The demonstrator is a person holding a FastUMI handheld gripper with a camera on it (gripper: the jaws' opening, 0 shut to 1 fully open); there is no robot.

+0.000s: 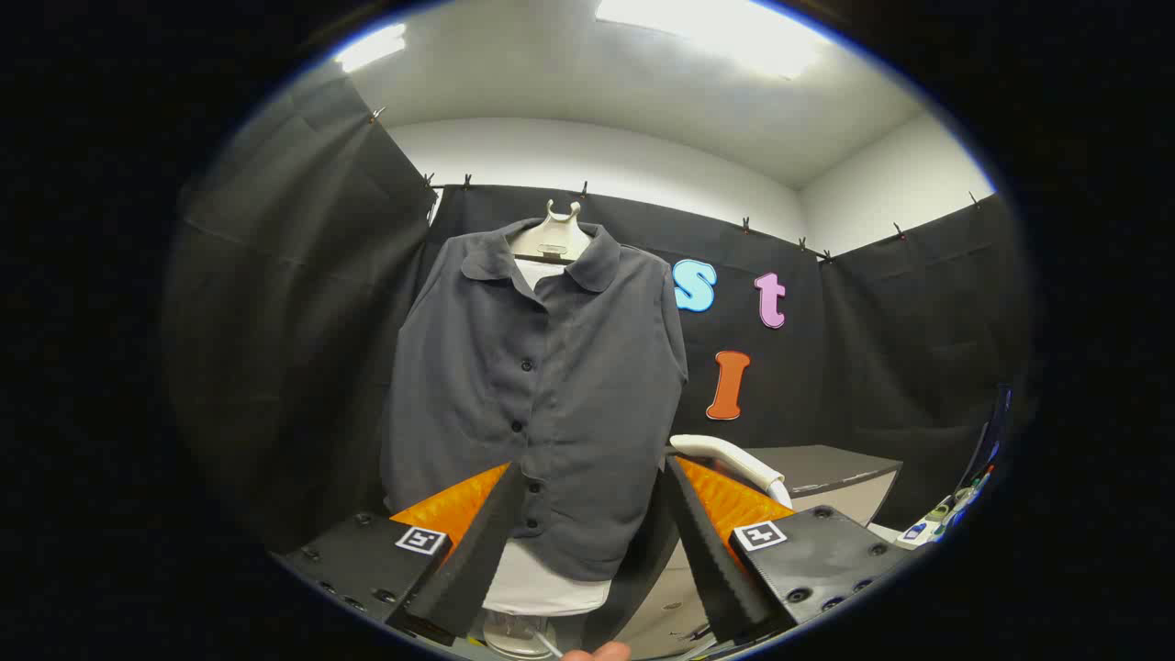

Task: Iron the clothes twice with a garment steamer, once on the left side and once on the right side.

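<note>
1. The gripper (595, 514) is sitting wide open – both fingers are spreading apart at around 7 and 5 o'clock, and nothing is getting pinched between them.
2. A dark grey shirt (542, 386) is hanging straight ahead, just beyond the fingers, buttoned down the front with the collar folding open at 12 o'clock. Its lower hem is showing in the gap between the fingertips, but I can't tell whether either finger is actually touching the fabric.
3. The shirt is draping over a pale hanger form (553, 237) whose top is poking out of the collar, and the form's white base (542, 592) is peeking out under the hem at 6 o'clock.
4. The steamer (730, 456) – a white curved handle – is lying at about 4 o'clock from the shirt, just past the right finger, resting on a grey table (831, 464).
5. A fingertip (597, 652) is showing at the very bottom, at 6 o'clock.
6. Black cloth (275, 303) is hanging all around as the backdrop.
</note>
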